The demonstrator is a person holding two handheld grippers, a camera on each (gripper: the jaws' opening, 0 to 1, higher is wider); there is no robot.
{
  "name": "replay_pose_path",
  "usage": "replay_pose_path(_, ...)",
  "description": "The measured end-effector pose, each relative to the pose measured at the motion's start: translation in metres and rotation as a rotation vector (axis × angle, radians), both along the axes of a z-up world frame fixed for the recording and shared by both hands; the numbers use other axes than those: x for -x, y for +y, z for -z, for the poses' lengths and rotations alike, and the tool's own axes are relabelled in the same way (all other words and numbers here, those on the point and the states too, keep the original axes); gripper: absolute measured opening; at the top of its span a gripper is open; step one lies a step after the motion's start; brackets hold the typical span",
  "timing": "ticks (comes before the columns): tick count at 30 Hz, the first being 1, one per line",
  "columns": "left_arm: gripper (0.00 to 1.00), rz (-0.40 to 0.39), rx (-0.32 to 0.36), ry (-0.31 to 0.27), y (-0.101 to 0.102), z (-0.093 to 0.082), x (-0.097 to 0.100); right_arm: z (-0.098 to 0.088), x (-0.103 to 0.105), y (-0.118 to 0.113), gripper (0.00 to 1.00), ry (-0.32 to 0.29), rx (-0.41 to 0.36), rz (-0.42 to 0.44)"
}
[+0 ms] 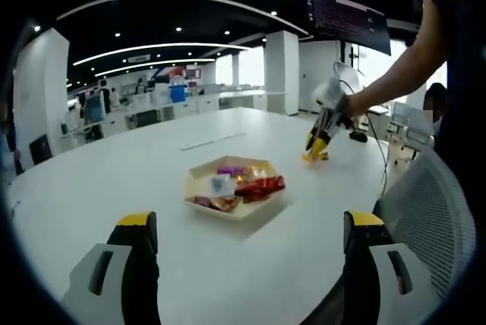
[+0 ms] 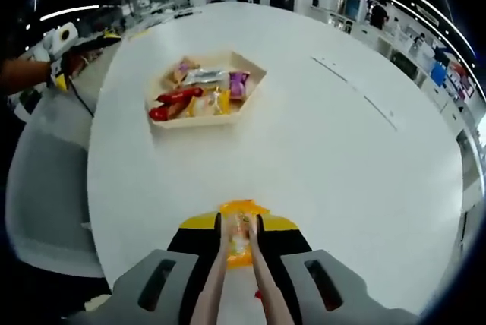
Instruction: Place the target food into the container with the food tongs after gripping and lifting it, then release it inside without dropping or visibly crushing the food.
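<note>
A shallow hexagonal tray (image 1: 237, 214) of wrapped snacks sits mid-table, with red packets (image 1: 260, 186) along one side. My left gripper (image 1: 249, 226) hovers before it, jaws wide apart and holding nothing. Beyond the tray, a person's hand holds my right gripper (image 1: 322, 132) down over a yellow packet (image 1: 316, 157) on the table. In the right gripper view, the right gripper (image 2: 239, 225) is shut on pale food tongs (image 2: 218, 266), whose tips pinch the yellow packet (image 2: 241, 208). The tray (image 2: 203, 122) lies farther off, and the left gripper (image 2: 67, 42) shows at the upper left.
The round white table (image 2: 342, 150) has wide bare room around the tray. A grey mesh chair (image 1: 429, 211) stands at its edge, also seen as the chair (image 2: 45, 188). A dark monitor (image 1: 349, 20) hangs above; desks and people fill the office behind.
</note>
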State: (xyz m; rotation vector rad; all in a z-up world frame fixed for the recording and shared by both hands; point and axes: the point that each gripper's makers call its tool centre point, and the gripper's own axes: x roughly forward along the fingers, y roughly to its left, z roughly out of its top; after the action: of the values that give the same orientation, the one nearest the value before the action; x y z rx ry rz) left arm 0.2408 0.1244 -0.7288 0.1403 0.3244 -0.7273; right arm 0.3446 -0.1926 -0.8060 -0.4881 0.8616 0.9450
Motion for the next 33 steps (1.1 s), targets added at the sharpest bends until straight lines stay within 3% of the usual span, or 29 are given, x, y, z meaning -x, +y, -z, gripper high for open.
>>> replay_pose_path(19, 1.00, -0.005, 0.011, -0.014, 0.001, -0.003, -0.001, -0.061, -0.021, 0.004, 0.18, -0.003, 0.000, -0.020)
replay_pose_path(27, 1.00, -0.004, 0.010, -0.015, 0.001, -0.003, -0.001, -0.088, -0.033, 0.007, 0.18, -0.033, 0.009, -0.042)
replay_pose_path(33, 1.00, -0.003, 0.011, -0.011, 0.001, -0.002, -0.001, -0.099, -0.038, 0.009, 0.18, -0.039, 0.012, -0.049)
